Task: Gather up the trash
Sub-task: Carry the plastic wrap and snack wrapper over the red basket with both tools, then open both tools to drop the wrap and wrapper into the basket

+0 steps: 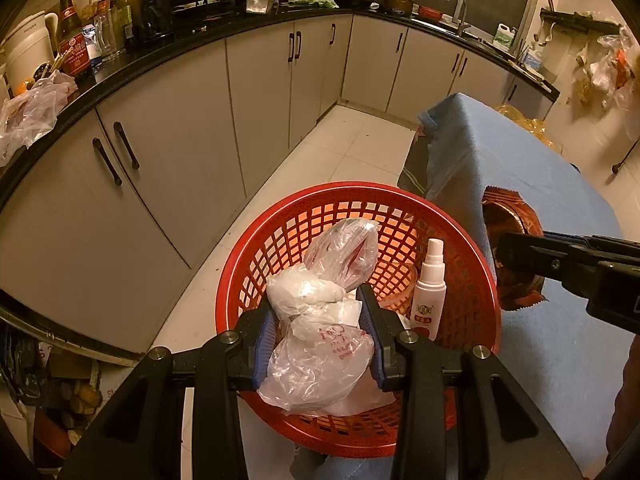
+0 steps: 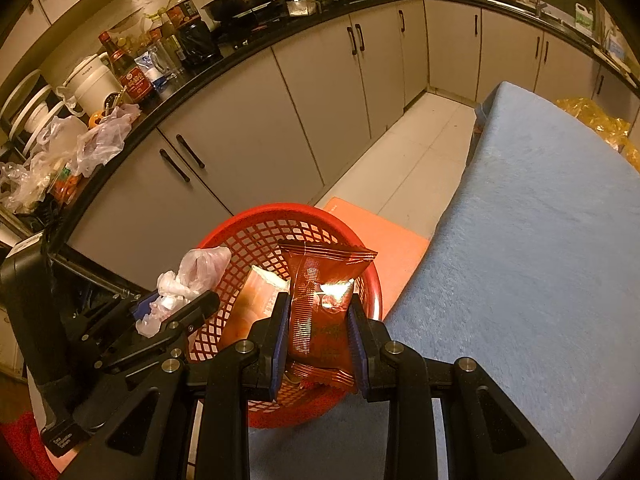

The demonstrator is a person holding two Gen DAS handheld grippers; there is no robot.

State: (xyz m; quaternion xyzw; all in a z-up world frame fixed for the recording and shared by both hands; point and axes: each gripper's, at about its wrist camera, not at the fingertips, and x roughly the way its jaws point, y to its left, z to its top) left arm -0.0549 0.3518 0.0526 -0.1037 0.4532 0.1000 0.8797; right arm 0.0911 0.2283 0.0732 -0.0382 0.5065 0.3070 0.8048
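Left wrist view shows the left gripper (image 1: 320, 332) clamped on a crumpled clear plastic bag (image 1: 324, 320), held directly over the red basket (image 1: 472, 256) so a release should drop it inside. A white spray bottle (image 1: 430, 288) already leans against the basket's wall. The right gripper (image 2: 318, 332) pinches a red snack wrapper (image 2: 322, 312) between its 2 pads, poised above the basket's near rim beside the blue cloth-covered table (image 2: 540, 240), apparently ready for the same drop.
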